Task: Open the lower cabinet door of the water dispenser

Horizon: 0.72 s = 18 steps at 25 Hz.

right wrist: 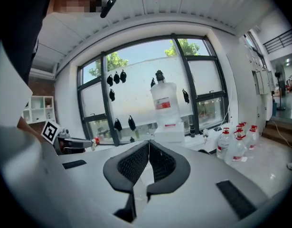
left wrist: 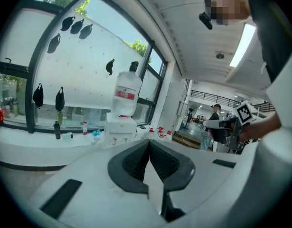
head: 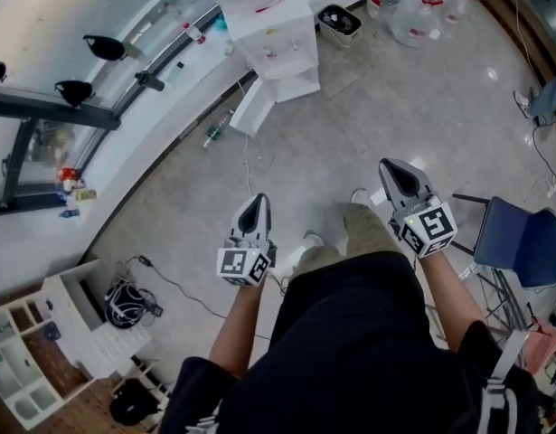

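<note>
Far from water dispenser [head: 278, 43], left gripper [head: 258, 202], right gripper [head: 391, 168] both closed empty, lower door [head: 252, 107] seemingly open.

left claw [left wrist: 149, 146] pinched together, empty; water dispenser [left wrist: 121, 127] with bottle [left wrist: 126, 93] on top straight ahead, near window [left wrist: 153, 87]

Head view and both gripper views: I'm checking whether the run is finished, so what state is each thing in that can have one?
left gripper: jaws shut, nothing between them.
right gripper: jaws shut, nothing between them.
lower cabinet door: swung open.
water bottle: seated on top of the water dispenser.
spare bottles: standing upright, red caps on.
</note>
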Each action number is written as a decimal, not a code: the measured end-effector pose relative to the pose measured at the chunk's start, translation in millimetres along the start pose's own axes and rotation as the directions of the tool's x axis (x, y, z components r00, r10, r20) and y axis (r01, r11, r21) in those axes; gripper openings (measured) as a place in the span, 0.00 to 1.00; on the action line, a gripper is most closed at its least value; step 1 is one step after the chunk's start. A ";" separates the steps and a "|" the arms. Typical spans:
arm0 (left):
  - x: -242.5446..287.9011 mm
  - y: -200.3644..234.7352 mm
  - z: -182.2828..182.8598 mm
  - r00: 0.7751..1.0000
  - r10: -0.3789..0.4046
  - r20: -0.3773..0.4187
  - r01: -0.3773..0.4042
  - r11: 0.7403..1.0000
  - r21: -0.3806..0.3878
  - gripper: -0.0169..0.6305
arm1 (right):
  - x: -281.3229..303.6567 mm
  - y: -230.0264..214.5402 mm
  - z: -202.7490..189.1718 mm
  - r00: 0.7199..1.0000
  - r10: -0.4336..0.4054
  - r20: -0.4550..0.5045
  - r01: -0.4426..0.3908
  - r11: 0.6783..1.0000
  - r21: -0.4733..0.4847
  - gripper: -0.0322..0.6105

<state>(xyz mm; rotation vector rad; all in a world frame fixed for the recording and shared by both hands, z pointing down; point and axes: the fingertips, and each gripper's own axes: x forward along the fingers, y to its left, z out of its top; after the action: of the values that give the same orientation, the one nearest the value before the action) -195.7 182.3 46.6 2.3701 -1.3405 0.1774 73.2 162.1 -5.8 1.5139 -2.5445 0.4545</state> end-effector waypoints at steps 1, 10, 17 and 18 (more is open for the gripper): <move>-14.0 2.9 8.4 1.000 -0.011 0.017 0.011 1.000 -0.003 0.03 | -3.1 15.1 7.9 1.000 -0.007 0.012 0.007 1.000 -0.015 0.05; -94.5 24.2 45.4 0.990 0.033 0.136 -0.037 0.999 0.030 0.03 | -27.9 100.0 25.7 0.997 -0.043 0.059 0.048 0.996 -0.079 0.05; -93.4 22.0 58.5 0.985 0.034 0.169 -0.040 0.999 0.032 0.03 | -24.8 115.2 31.4 0.996 -0.051 0.077 0.059 0.992 -0.108 0.05; -93.1 20.6 62.5 0.983 0.032 0.178 -0.039 0.999 0.036 0.03 | -24.1 115.7 33.4 0.995 -0.052 0.081 0.061 0.992 -0.115 0.05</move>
<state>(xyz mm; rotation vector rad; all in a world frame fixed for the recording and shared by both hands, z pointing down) -267.9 221.0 -32.6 2.4437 -1.4736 0.0021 -15.6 222.6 -65.2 1.5861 -2.5279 0.2392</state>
